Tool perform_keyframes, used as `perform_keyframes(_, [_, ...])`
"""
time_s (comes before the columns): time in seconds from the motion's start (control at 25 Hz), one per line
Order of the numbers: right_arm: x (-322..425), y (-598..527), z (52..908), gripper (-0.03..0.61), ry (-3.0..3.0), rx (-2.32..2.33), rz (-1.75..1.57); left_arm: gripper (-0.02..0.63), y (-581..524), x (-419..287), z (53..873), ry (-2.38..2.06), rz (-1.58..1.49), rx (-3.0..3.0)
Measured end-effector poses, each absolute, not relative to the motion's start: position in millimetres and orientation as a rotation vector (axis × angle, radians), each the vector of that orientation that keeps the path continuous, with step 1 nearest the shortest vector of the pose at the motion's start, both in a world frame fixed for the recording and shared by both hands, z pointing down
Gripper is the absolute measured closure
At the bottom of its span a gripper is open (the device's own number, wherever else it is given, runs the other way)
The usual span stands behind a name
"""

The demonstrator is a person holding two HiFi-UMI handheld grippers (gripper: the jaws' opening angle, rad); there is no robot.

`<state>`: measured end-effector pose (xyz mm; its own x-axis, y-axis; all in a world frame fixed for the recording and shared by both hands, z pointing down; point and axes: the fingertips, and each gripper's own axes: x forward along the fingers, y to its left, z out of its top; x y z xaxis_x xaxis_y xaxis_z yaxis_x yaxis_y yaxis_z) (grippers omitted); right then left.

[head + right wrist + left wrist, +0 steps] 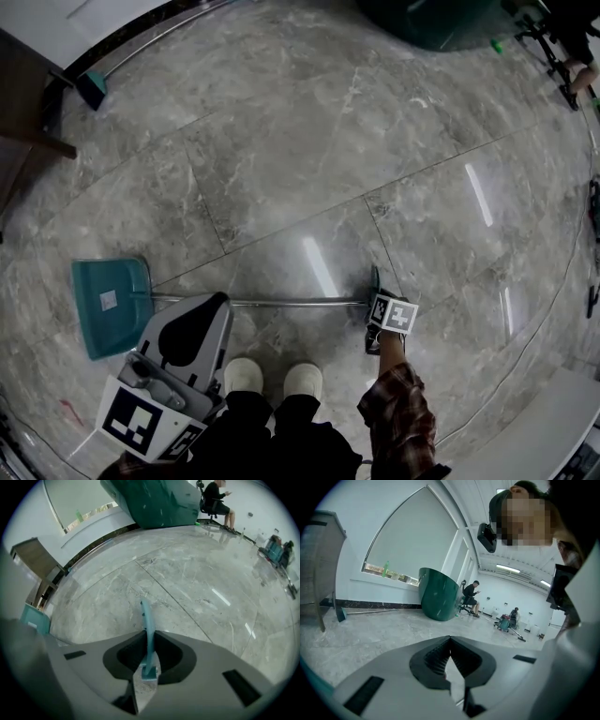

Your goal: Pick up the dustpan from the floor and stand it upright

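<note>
Now, right gripper (149,654) jaws clenched on dustpan handle (146,620), left gripper (450,641) jaws closed empty, pan label (109,300) unreadable.

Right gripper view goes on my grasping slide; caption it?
Right gripper clamps the teal tip of the dustpan's handle over a grey marble floor.
</note>
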<state>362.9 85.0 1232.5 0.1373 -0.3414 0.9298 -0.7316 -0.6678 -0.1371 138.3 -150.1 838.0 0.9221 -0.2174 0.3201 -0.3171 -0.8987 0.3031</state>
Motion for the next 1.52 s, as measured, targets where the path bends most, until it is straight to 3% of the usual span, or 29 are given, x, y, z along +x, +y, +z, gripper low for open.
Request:
perform_keyframes(0.28, [358.0,72.6,1137.6,0.512,-1.099,2.123,1.513,0.603,-135.3,142.7,786.6,-0.355,0.364,2.690])
perform_keyframes(0.92, [373.5,65.7,811.1,0.486,-1.188,1.981,1.265,0.603,-130.3,160.9,483.7,-0.316,0.215,2.657])
perform_keyframes(1.24, [310.0,-0.1,715.3,0.463,-1.411,1.864,1.250,0.603,-152.2,144.9,395.3,-0.396,0.159,2.652])
perform_keyframes(1.52, [234.5,-53.1,655.7,0.463,-1.627,1.720,1.228,0.603,-171.7,87.9,348.0,-0.588,0.125,2.628])
